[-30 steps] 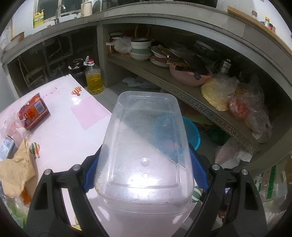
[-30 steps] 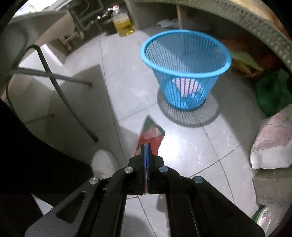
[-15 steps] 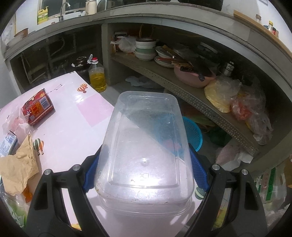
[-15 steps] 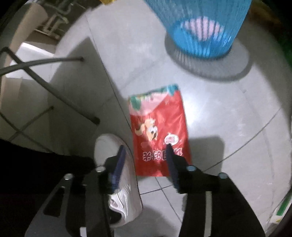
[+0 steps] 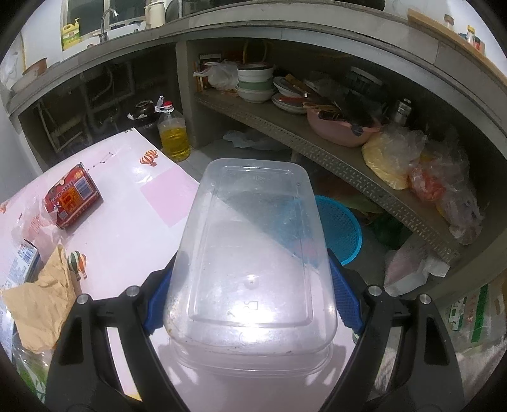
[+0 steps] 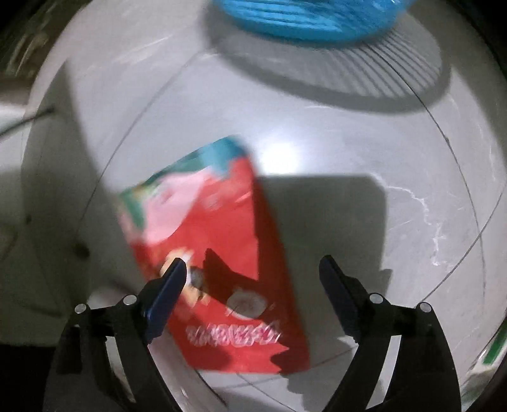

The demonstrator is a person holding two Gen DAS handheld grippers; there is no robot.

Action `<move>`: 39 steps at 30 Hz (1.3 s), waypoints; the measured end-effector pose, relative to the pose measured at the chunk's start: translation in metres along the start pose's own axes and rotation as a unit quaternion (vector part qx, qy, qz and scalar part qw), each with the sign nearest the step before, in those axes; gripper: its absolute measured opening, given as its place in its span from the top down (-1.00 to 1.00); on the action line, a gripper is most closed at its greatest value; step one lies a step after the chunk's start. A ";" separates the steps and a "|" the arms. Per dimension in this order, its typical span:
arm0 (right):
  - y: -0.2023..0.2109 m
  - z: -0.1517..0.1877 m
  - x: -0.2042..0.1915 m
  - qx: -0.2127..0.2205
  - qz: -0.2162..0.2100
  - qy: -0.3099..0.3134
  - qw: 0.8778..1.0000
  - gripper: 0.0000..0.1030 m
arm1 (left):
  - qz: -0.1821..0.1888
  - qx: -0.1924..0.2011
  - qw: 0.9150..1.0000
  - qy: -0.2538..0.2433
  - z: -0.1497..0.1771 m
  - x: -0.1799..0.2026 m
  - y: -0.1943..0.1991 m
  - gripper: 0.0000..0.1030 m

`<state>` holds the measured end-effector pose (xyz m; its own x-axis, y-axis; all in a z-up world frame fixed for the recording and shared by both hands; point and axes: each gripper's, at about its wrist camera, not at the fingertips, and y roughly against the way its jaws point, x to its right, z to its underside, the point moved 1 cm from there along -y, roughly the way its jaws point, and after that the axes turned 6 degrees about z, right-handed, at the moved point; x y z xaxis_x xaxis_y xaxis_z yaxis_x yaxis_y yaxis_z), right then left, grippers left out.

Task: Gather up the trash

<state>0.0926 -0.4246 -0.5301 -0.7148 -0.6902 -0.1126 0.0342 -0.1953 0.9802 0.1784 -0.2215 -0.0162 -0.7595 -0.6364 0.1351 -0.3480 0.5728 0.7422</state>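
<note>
My left gripper [image 5: 250, 298] is shut on a clear plastic food container [image 5: 253, 253], held bottom-up over the edge of a pink table [image 5: 126, 222]. Past the container a blue mesh basket [image 5: 340, 233] stands on the floor. In the right wrist view a red snack bag [image 6: 221, 253] lies flat on the grey tiled floor. My right gripper [image 6: 253, 269] hangs just above it, pointing steeply down, its jaws opening wide. The bag lies below the gap, nearer the left finger, and the pads do not press on it. The blue basket's base [image 6: 310, 16] shows at the top.
On the table lie a red can [image 5: 71, 195], a crumpled brown paper bag [image 5: 38, 301] and a small carton [image 5: 19, 269]. An oil bottle [image 5: 172, 133] stands on the floor. A shelf [image 5: 332, 158] under the counter holds bowls, a pink basin and plastic bags.
My right gripper went from shut to wide open while dropping toward the floor; the red bag now fills the view and the basket has slid to the top. The left gripper kept still.
</note>
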 end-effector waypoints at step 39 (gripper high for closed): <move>0.006 0.014 -0.030 0.006 -0.055 0.060 0.997 -0.33 | -0.002 -0.010 1.000 -0.006 0.002 0.004 -0.007 -0.56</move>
<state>0.1044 -0.3949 -0.5189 -0.6252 -0.7432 -0.2383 -0.0496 -0.2669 0.9624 0.1773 -0.2271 -0.0222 -0.7646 -0.6324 0.1243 -0.3405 0.5601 0.7552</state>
